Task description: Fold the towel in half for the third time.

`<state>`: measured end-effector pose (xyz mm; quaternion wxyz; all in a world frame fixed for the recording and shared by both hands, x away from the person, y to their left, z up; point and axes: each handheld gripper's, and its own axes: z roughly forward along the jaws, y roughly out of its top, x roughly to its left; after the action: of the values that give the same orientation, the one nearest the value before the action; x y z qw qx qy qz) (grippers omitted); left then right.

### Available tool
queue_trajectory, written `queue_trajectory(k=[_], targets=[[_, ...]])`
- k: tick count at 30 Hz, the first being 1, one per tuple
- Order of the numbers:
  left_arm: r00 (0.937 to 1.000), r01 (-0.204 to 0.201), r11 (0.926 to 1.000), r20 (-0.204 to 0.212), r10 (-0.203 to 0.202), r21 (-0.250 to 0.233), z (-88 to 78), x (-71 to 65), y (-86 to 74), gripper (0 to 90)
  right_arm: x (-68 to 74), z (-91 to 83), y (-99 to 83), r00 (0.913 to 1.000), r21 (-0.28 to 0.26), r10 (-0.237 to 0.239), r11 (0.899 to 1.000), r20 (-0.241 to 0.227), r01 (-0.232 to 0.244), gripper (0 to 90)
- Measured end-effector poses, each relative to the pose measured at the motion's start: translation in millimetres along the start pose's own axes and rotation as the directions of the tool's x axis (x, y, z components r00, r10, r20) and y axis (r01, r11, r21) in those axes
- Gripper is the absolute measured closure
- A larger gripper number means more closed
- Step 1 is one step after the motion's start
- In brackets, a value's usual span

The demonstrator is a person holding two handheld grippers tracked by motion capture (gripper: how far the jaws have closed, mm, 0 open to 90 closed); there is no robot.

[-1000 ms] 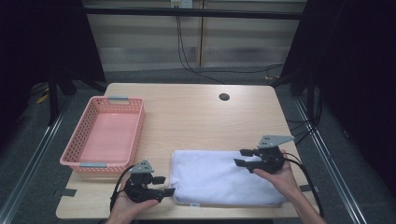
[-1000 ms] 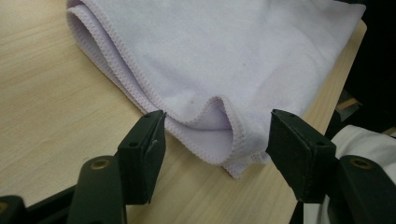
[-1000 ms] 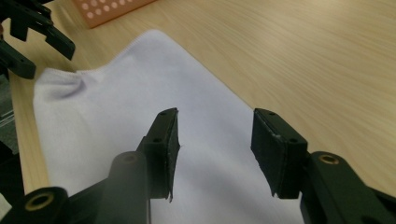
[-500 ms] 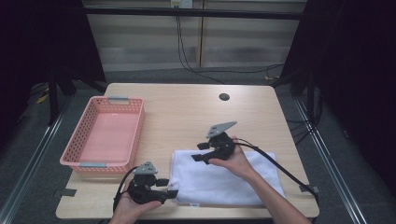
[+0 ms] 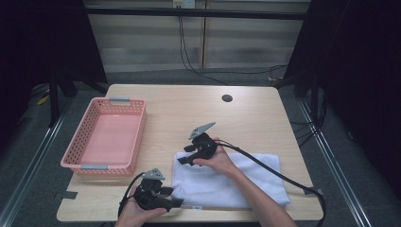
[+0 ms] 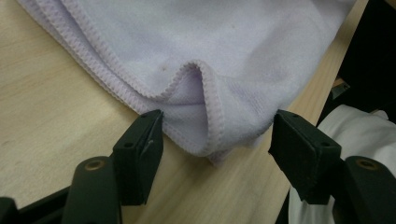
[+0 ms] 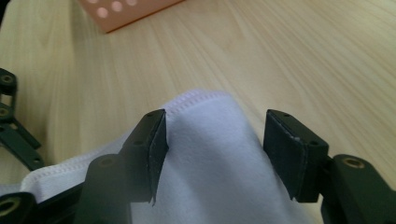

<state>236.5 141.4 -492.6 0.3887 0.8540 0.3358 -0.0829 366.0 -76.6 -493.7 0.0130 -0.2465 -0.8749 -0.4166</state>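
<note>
Desk (image 5: 246, 118) of pale wood carries everything. At its left side sits a pink basket (image 5: 88, 142) with perforated walls, long side running away from the person; its bare floor shows.

Just right of the basket's near corner, at the desk's front edge, the left gripper (image 5: 172, 202) is held in the person's left hand (image 5: 135, 213). It points toward the near left corner of a white towel (image 5: 236, 182). In the left gripper view its jaws are spread wide, one on each side of that corner (image 6: 205, 116), where the stitched hem folds over itself into a small loop. The jaw tips lie just beside the cloth edge without pinching it.

The towel lies folded and flat on the front right part of the desk, reaching close to the front edge.

At the towel's far left corner, the right gripper (image 5: 182, 161) is held in the person's right hand (image 5: 215, 158), forearm crossing over the towel from the lower right. A grey three-cornered plate (image 5: 202, 129) rides on top, and a black cable (image 5: 279, 172) trails off across the towel to the right. In the right gripper view its jaws also stand apart, straddling the raised corner of towel (image 7: 215, 154), pinching nothing. A corner of the basket (image 7: 126, 11) shows beyond.

Farther back on the desk is a round dark hole (image 5: 227, 98).
</note>
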Motion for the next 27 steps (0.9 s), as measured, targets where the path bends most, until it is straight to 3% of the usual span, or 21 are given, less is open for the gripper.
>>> queue_trajectory(k=[2, 5, 11, 14, 15, 18, 22, 26, 27], targets=[[1.0, 0.0, 1.0, -0.001, 0.0, -0.005, 1.5, -1.2, 0.1, 34.5, 0.2, 1.1, -0.4, 1.0, 0.001, -0.001, 1.0, -0.003, 0.001, 39.6], [0.9993, -0.037, 0.9993, 0.006, 0.037, 0.007, 4.3, -6.3, -0.2, 40.9, 0.6, 6.9, -4.2, 0.9999, 0.018, -0.008, 1.0, -0.009, 0.008, 40.8], [0.9967, -0.08, 0.9963, 0.011, 0.08, 0.031, 7.1, -6.7, 0.8, 70.2, 3.6, 9.0, -6.4, 0.9995, 0.023, -0.032, 0.999, 0.006, 0.032, 49.7], [0.9953, -0.097, 0.9945, 0.0, 0.097, 0.04, 9.7, -8.2, 3.1, 76.3, 4.6, 9.2, -6.9, 0.999, 0.021, -0.043, 0.999, 0.013, 0.043, 62.2], [0.9955, -0.095, 0.9946, -0.003, 0.095, 0.042, 10.5, -8.0, 3.9, 78.9, 3.9, 9.1, -7.6, 0.9995, 0.017, -0.03, 0.999, 0.01, 0.03, 72.4], [0.9963, -0.086, 0.9954, 0.011, 0.085, 0.042, 9.3, -6.0, 4.5, 80.4, 4.0, 8.7, -7.3, 0.9996, 0.016, -0.029, 0.999, 0.002, 0.029, 78.5], [0.9969, -0.074, 0.9972, 0.025, 0.074, -0.004, 2.4, -5.3, 5.5, 81.5, 0.3, 6.0, -6.5, 0.9999, 0.004, -0.002, 1.0, -0.01, 0.002, 80.7], [0.9969, -0.07, 0.9969, 0.035, 0.071, -0.036, -3.0, -6.3, 5.9, 81.9, -0.3, 1.6, -3.2, 0.9998, -0.016, -0.008, 1.0, -0.018, 0.008, 80.6], [0.997, -0.062, 0.9962, 0.043, 0.065, -0.061, -7.4, -5.9, 7.0, 82.0, -0.4, -4.3, 0.7, 0.9998, -0.043, 0.002, 0.999, -0.02, -0.003, 80.7]])
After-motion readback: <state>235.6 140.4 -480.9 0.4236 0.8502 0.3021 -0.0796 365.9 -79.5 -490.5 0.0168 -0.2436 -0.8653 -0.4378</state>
